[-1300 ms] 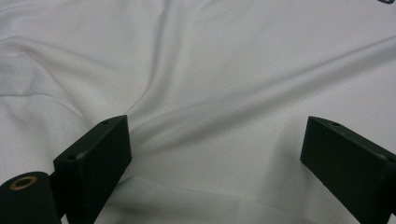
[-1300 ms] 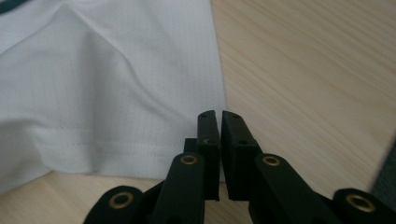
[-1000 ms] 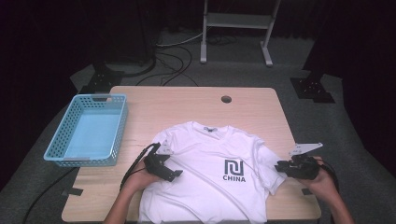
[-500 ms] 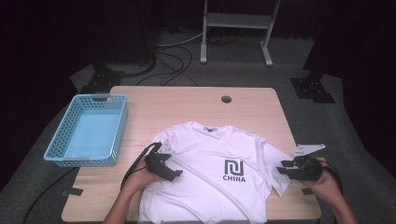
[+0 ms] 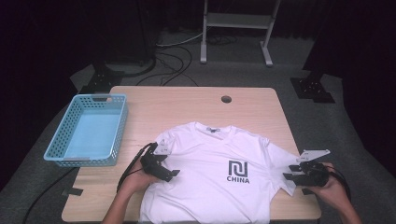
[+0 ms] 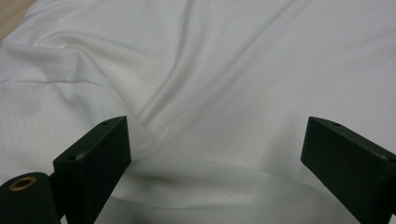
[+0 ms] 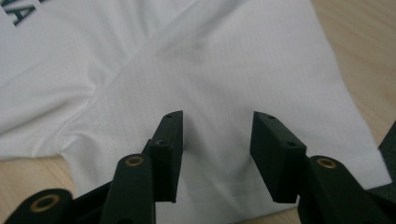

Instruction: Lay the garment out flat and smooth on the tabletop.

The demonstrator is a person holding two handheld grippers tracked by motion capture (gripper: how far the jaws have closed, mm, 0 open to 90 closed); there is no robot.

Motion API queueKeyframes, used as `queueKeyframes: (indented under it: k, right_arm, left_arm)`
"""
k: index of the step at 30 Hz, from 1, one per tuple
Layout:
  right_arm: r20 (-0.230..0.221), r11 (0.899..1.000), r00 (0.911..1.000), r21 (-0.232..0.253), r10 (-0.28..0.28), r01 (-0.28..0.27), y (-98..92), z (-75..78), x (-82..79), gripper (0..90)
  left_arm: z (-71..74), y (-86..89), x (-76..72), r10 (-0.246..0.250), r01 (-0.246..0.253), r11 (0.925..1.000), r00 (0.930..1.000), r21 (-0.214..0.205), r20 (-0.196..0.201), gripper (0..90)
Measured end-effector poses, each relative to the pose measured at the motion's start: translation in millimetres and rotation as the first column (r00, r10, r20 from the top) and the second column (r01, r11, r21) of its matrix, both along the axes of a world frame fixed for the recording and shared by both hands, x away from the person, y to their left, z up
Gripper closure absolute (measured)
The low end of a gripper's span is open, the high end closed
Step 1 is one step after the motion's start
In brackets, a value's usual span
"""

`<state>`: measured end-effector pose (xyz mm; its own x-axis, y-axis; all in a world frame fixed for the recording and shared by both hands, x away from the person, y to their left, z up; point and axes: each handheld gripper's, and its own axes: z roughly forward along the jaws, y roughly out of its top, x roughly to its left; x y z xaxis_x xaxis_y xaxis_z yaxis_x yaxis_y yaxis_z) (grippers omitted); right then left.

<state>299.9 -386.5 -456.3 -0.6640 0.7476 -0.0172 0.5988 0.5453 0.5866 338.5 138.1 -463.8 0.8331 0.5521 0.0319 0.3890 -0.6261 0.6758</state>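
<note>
Jaws of right gripper point(image 7: 217, 156), just opening, straddle T-shirt point(image 5: 210, 177) sleeve, seemingly untouched.

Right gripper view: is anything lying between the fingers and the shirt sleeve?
Nothing visible does. The right gripper has just been opening, and its fingers stand apart directly over the sleeve of the white T-shirt, with bare fabric in the gap between them.

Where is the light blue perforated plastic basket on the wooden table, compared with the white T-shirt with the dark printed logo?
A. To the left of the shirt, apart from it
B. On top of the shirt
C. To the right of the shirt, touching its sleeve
A: in the high view the light blue perforated plastic basket stands at the table's left edge, with bare wood between it and the white T-shirt.
</note>
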Motion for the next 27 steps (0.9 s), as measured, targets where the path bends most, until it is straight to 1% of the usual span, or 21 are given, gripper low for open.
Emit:
queueKeyframes:
  k: [1, 2, 3, 5, 6, 7, 8, 9, 11, 12, 13, 14, 16, 18, 20, 21, 22, 23, 25, 26, 27]
  right_arm:
    - [0.012, 0.999, 0.9999, 0.039, 0.009, -0.009, 4.0, 2.7, -0.9, 49.2]
    - [0.023, 0.998, 0.9994, 0.053, 0.027, -0.029, 10.9, 4.6, -1.7, 45.6]
    - [0.036, 0.997, 0.9980, 0.052, 0.052, -0.054, 19.2, 5.6, -2.2, 43.2]
    - [0.043, 0.994, 0.9942, 0.048, 0.099, -0.101, 35.5, 5.2, -3.6, 41.3]
    - [0.050, 0.993, 0.9923, 0.033, 0.113, -0.115, 41.7, 3.7, -4.0, 40.4]
    - [0.053, 0.993, 0.9916, 0.018, 0.118, -0.119, 45.7, 1.8, -4.1, 40.1]
    - [0.053, 0.993, 0.9916, 0.018, 0.118, -0.119, 45.7, 1.8, -4.1, 40.1]
    - [0.039, 0.992, 0.9918, 0.015, 0.122, -0.123, 47.8, -2.2, -4.3, 39.4]
    - [0.034, 0.992, 0.9919, 0.006, 0.123, -0.123, 46.9, -4.6, -4.3, 38.9]
    - [0.024, 0.993, 0.9930, -0.001, 0.115, -0.115, 45.1, -7.1, -4.5, 38.3]
    - [0.014, 0.994, 0.9938, 0.007, 0.110, -0.110, 42.1, -9.6, -4.4, 38.2]
    - [0.001, 0.994, 0.9948, 0.039, 0.102, -0.102, 37.2, -11.4, -4.0, 38.1]
    - [0.007, 0.993, 0.9947, 0.051, 0.103, -0.103, 29.3, -12.4, -4.8, 37.7]
    - [0.008, 0.995, 0.9957, 0.049, 0.092, -0.092, 19.8, -12.5, -4.0, 37.4]
    - [-0.001, 0.997, 0.9981, 0.042, 0.062, -0.062, 7.6, -11.8, -2.4, 36.8]
    - [-0.010, 0.998, 0.9987, 0.033, 0.050, -0.050, 4.0, -10.8, -2.0, 35.5]
    - [-0.010, 0.998, 0.9987, 0.033, 0.050, -0.050, 4.0, -10.8, -2.0, 35.5]
    - [0.013, 0.999, 0.9991, -0.002, 0.040, -0.039, 2.9, -8.1, -1.8, 35.2]
    - [0.032, 0.999, 0.9985, 0.003, 0.045, -0.045, 8.1, -5.9, -3.5, 35.1]
    - [0.044, 0.998, 0.9972, 0.003, 0.060, -0.060, 12.8, -4.9, -4.7, 35.0]
    - [0.053, 0.998, 0.9961, -0.001, 0.070, -0.070, 16.8, -4.2, -5.7, 34.9]
  left_arm:
    - [0.3, 0.0, -0.7, 0.000, 0.000, 1.0000, 1.0000, 0.001, 0.001, 7.2]
    - [0.3, -0.2, -1.1, -0.001, 0.001, 1.0000, 1.0000, 0.002, -0.001, 7.2]
    - [0.2, -0.3, -1.3, -0.003, 0.003, 1.0000, 1.0000, 0.008, -0.003, 7.2]
    - [-0.2, -0.1, -1.9, -0.002, 0.002, 0.9999, 1.0000, 0.012, -0.003, 7.2]
    - [0.0, 0.1, -2.5, -0.001, 0.001, 1.0000, 1.0000, 0.009, -0.001, 7.2]
    - [1.1, 0.8, -3.6, -0.005, 0.005, 0.9999, 1.0000, 0.010, 0.003, 7.2]
    - [1.1, 0.8, -3.6, -0.005, 0.005, 0.9999, 1.0000, 0.010, 0.003, 7.2]
    - [3.0, 2.4, -5.2, -0.004, 0.004, 0.9999, 0.9999, 0.010, 0.011, 7.2]
    - [4.3, 3.8, -6.0, -0.005, 0.005, 0.9999, 0.9999, 0.012, 0.012, 7.2]
    - [5.4, 5.2, -6.8, -0.004, 0.004, 0.9999, 0.9999, 0.013, 0.014, 7.2]
    - [6.5, 7.2, -7.1, -0.006, 0.006, 0.9998, 0.9999, 0.016, 0.016, 7.2]
    - [7.3, 9.1, -7.6, -0.001, 0.001, 0.9999, 0.9999, 0.016, 0.014, 7.2]
    - [7.8, 12.3, -7.9, 0.000, 0.000, 0.9999, 0.9999, 0.014, 0.011, 7.2]
    - [8.5, 15.5, -8.9, 0.000, -0.001, 0.9998, 1.0000, 0.019, 0.009, 6.9]
    - [9.1, 18.4, -11.3, -0.001, 0.001, 0.9999, 1.0000, 0.015, 0.007, 6.9]
    - [9.1, 18.4, -11.3, -0.001, 0.001, 0.9999, 1.0000, 0.015, 0.007, 7.0]
    - [9.2, 19.0, -13.0, -0.005, 0.005, 1.0000, 1.0000, 0.005, 0.003, 7.0]
    - [9.6, 18.3, -16.4, -0.025, 0.025, 0.9997, 0.9997, -0.004, -0.002, 9.4]
    - [9.8, 15.7, -21.3, -0.066, 0.065, 0.9973, 0.9978, -0.035, -0.013, 12.9]
    - [9.6, 14.3, -23.3, -0.081, 0.080, 0.9958, 0.9965, -0.045, -0.019, 13.4]
    - [9.1, 12.2, -26.2, -0.107, 0.106, 0.9932, 0.9938, -0.048, -0.028, 14.3]
